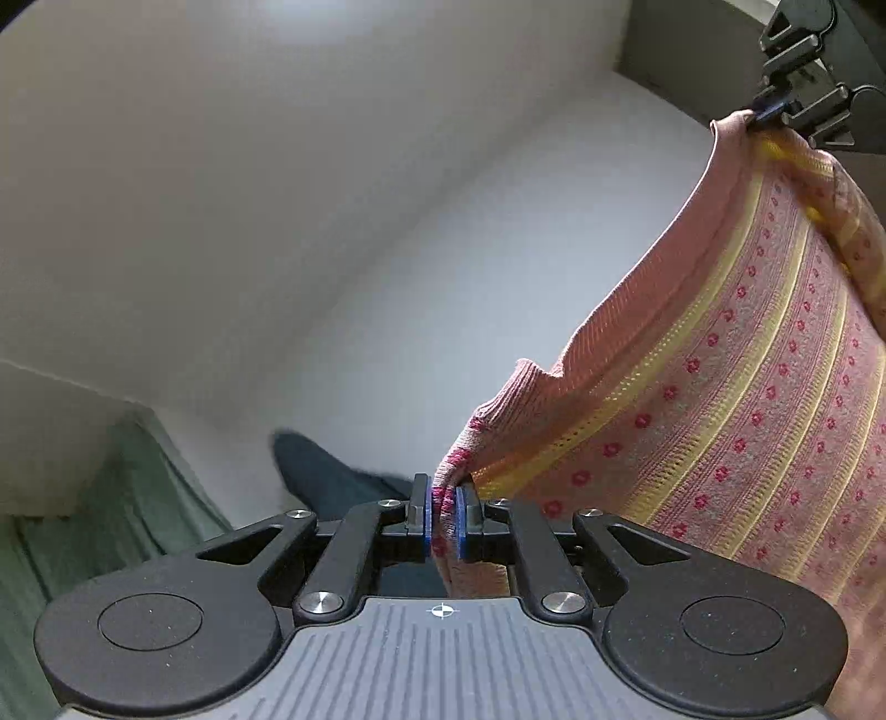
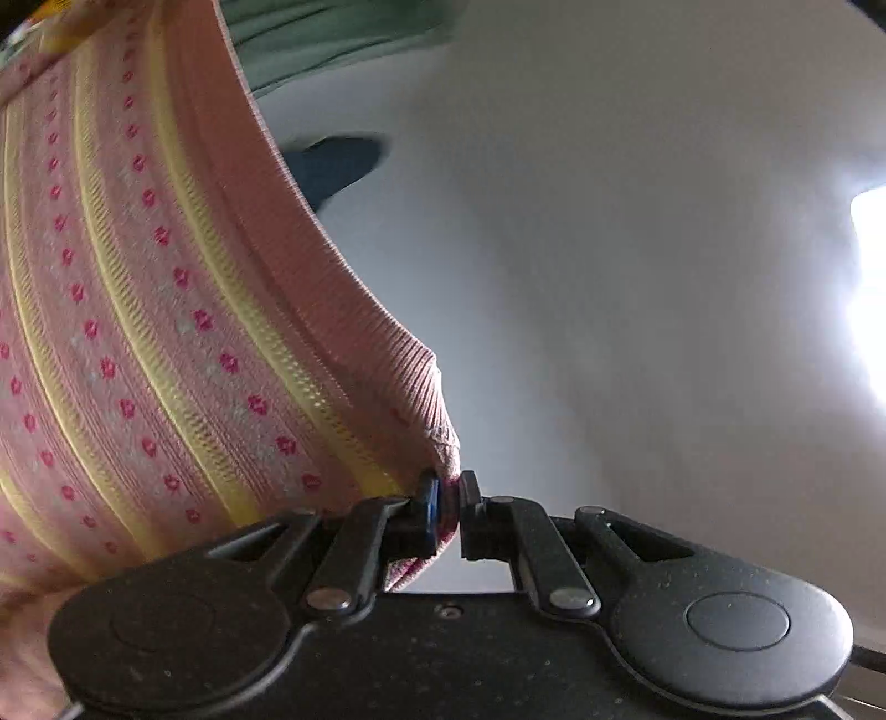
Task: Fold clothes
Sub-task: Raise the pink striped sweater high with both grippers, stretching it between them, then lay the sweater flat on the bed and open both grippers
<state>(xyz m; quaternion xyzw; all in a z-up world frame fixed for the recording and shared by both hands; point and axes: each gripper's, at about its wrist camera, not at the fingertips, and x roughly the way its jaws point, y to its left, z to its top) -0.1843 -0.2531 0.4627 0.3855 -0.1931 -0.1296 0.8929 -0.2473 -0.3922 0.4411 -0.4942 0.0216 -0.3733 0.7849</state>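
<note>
A pink knitted garment [image 1: 720,387] with yellow stripes and small red flowers hangs stretched in the air between both grippers. My left gripper [image 1: 444,512] is shut on one corner of its ribbed hem. In the left wrist view the right gripper [image 1: 767,113] shows at the top right, pinching the opposite corner. In the right wrist view the same garment [image 2: 138,332] fills the left half, and my right gripper [image 2: 448,507] is shut on its ribbed corner. The lower part of the garment is out of sight.
A white table surface [image 1: 332,221] lies below. A dark blue cloth [image 1: 321,476] lies on it, with a green cloth [image 1: 111,526] beside it. Both show in the right wrist view too: the blue cloth [image 2: 338,166] and the green cloth [image 2: 332,39].
</note>
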